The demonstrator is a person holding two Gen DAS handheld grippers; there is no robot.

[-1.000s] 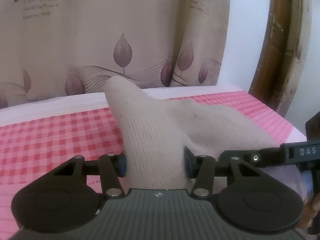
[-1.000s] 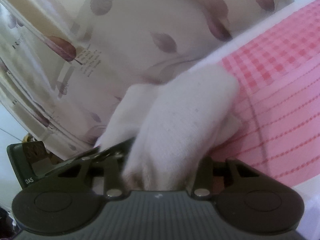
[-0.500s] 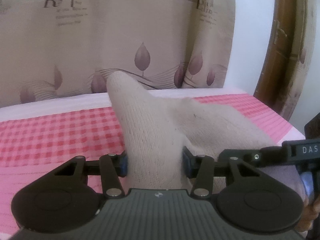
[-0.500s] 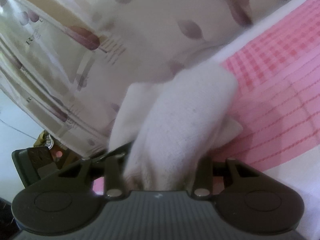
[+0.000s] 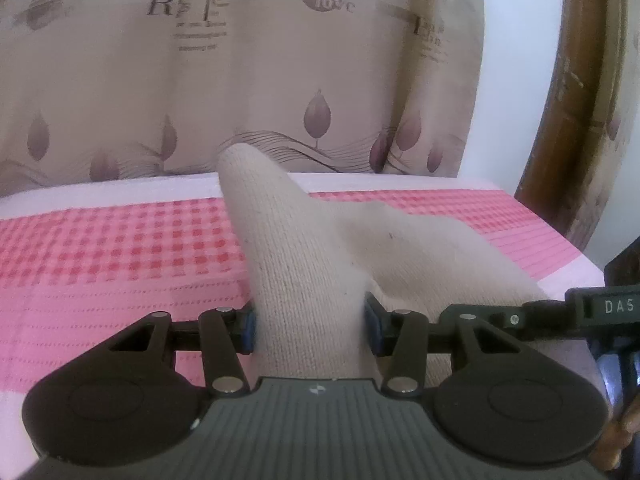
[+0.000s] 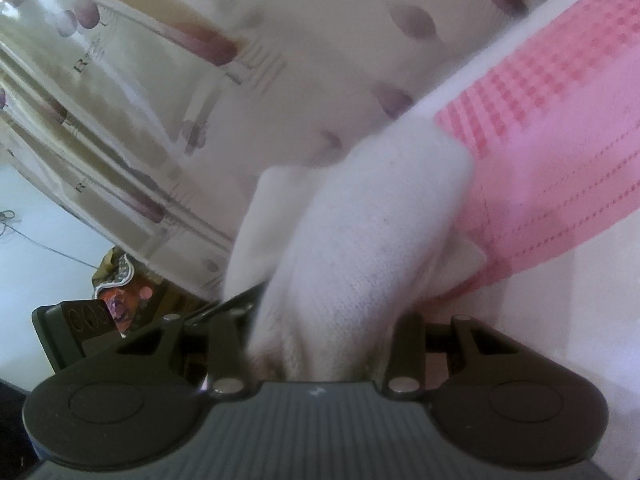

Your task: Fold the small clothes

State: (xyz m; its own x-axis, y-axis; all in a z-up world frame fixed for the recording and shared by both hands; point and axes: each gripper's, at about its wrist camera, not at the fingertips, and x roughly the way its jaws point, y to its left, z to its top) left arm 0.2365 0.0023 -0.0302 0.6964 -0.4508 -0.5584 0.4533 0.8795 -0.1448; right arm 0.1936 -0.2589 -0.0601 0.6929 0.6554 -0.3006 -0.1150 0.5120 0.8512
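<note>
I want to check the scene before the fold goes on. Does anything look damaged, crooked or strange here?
Nothing stands out. The sock is whole, with only a few dark specks. Both the left hand-held gripper and the right hand-held gripper are shut on it, above the pink cloth. The right view is blurred, so small faults could hide there.

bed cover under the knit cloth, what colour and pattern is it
Pink bed cover with a red-pink check band and dotted stripes, clearest in the left wrist view.
</note>
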